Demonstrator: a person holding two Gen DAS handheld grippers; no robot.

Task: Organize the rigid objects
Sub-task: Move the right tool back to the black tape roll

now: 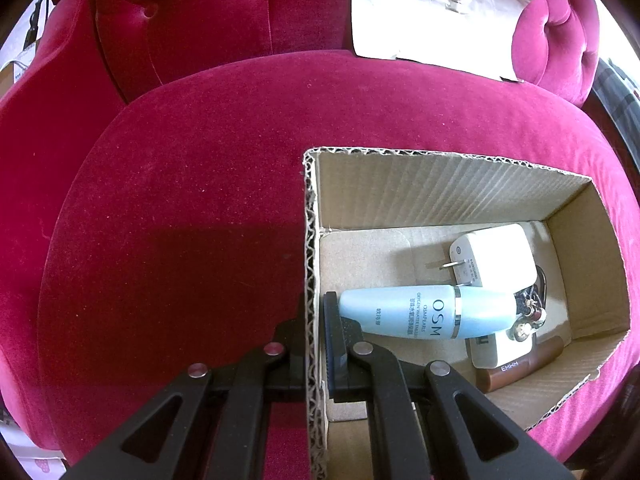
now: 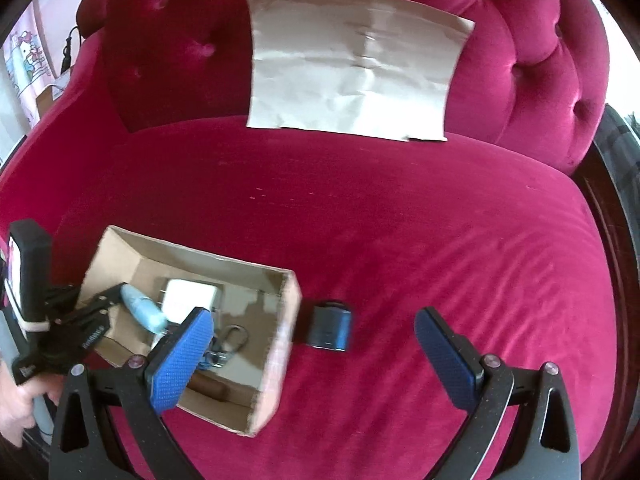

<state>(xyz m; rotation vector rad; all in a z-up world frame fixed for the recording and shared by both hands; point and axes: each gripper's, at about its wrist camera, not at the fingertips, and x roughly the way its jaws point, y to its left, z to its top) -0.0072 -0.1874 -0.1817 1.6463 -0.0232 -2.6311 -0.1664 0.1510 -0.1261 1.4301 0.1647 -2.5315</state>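
An open cardboard box sits on a red velvet sofa seat. Inside lie a light blue OSM bottle, a white charger, a brown case and a key ring. My left gripper is shut on the box's left wall. In the right wrist view the box is at lower left, with the left gripper on its edge. A small dark blue box lies on the seat just right of the cardboard box. My right gripper is open above and in front of it.
A sheet of brown paper leans against the tufted sofa back. The seat stretches to the right. A dark wooden edge lies at the far right.
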